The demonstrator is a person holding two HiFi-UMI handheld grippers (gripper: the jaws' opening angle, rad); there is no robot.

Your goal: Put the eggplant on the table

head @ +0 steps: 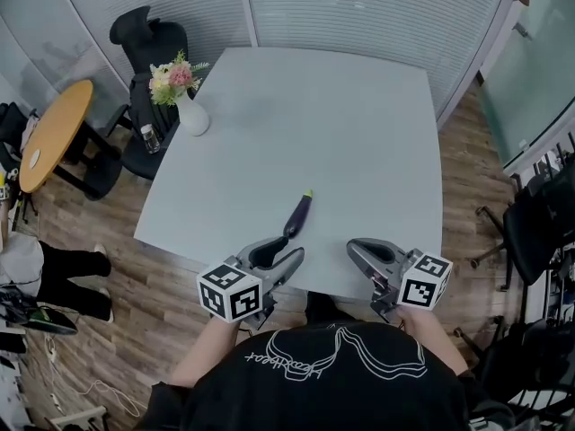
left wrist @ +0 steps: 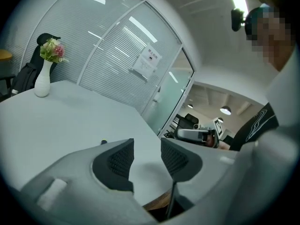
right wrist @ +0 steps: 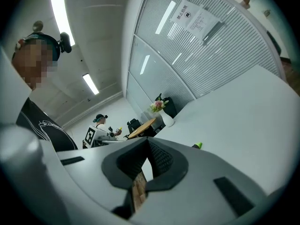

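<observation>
Head view: eggplant [head: 299, 215] lies on the surface [head: 359, 142]; left gripper [head: 283, 248] fingers [left wrist: 117, 163] narrowly apart and empty, right gripper [head: 358, 248] fingers [right wrist: 160, 159] together.

The eggplant [head: 299, 215] lies on the table [head: 359, 133], close to its near edge and left of the middle. The vase of flowers [head: 190, 115] stands on the table's far left corner. The office chair [head: 148, 39] sits just off that corner, and a bottle [head: 150, 138] seems to stand on its seat. The round side table [head: 56, 133] is well left of the table. The left gripper [head: 292, 250] hangs over the table's near edge, just before the eggplant, and the right gripper [head: 355, 254] to its right.
</observation>
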